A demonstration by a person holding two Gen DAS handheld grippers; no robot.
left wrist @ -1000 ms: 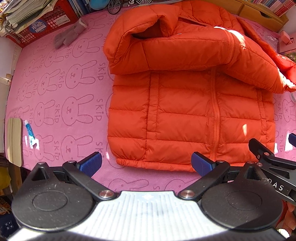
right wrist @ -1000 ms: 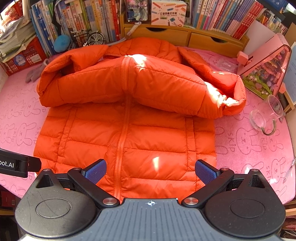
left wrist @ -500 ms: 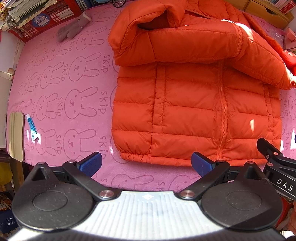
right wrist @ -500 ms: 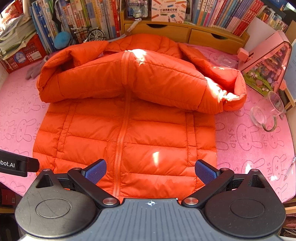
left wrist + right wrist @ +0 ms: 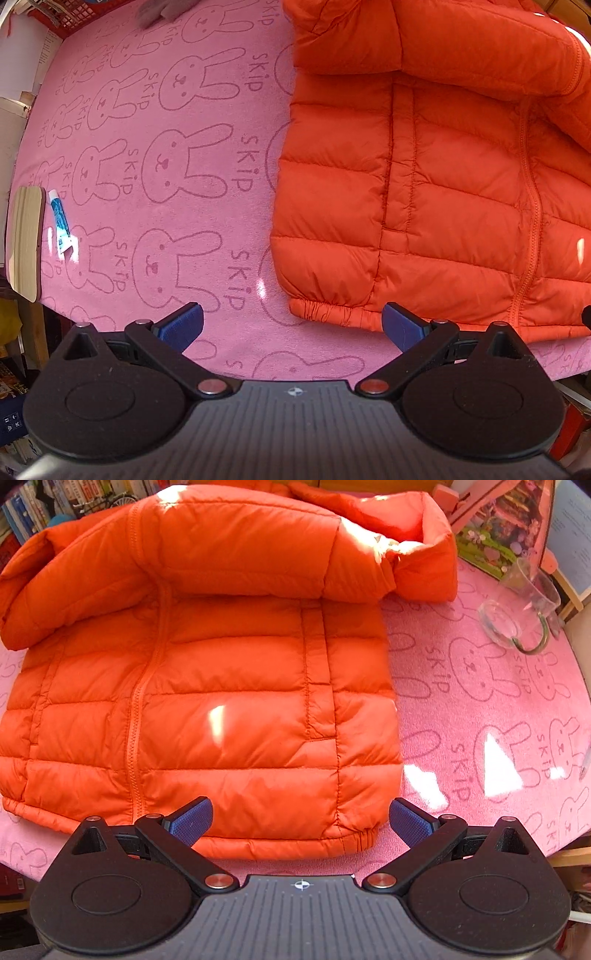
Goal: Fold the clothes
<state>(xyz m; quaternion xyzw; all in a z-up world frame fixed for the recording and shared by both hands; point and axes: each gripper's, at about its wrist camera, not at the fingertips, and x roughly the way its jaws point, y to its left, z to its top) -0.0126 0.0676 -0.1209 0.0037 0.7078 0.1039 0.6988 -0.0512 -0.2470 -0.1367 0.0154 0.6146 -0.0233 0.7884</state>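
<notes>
Meanwhile, both tools had been lowered toward the hem of the orange jacket [image 5: 221, 709], which lay zipped and front-up on the pink counter [image 5: 166, 184], sleeves folded across the chest. The left tool [image 5: 291, 325] and right tool [image 5: 301, 818] were held agape and empty at the two hem corners, a position judged to suit a bottom-up fold.

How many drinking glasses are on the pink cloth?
1. A clear glass mug lies on its side at the far right of the pink cloth, right of the orange jacket. Others may be outside the view.
</notes>
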